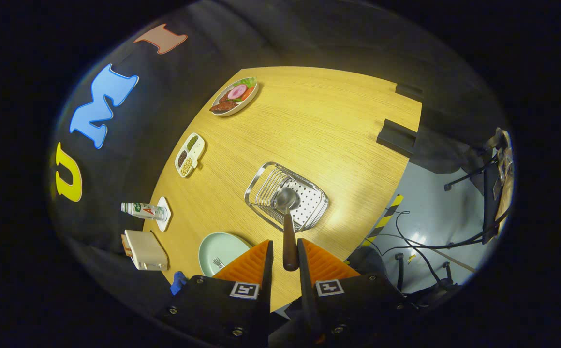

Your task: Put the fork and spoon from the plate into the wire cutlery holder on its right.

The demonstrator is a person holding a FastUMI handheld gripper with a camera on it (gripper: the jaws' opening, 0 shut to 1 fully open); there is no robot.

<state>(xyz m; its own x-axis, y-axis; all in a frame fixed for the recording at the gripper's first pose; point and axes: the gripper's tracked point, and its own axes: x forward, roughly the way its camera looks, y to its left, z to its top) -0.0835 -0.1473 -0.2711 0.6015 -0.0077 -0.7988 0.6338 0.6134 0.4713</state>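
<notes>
My gripper is shut on the brown handle of a spoon, held high above the table. The spoon's metal bowl points ahead and hangs over the wire cutlery holder, a chrome basket with a white perforated insert. The pale green plate lies on the table just left of my fingers, partly hidden by the left one. The fork rests on that plate, with its tines showing beside the left finger.
Along the wooden table's left edge stand a toaster, a bottle lying on a small white dish, a divided tray of beans and a plate of food. Cables and a chair sit on the floor to the right.
</notes>
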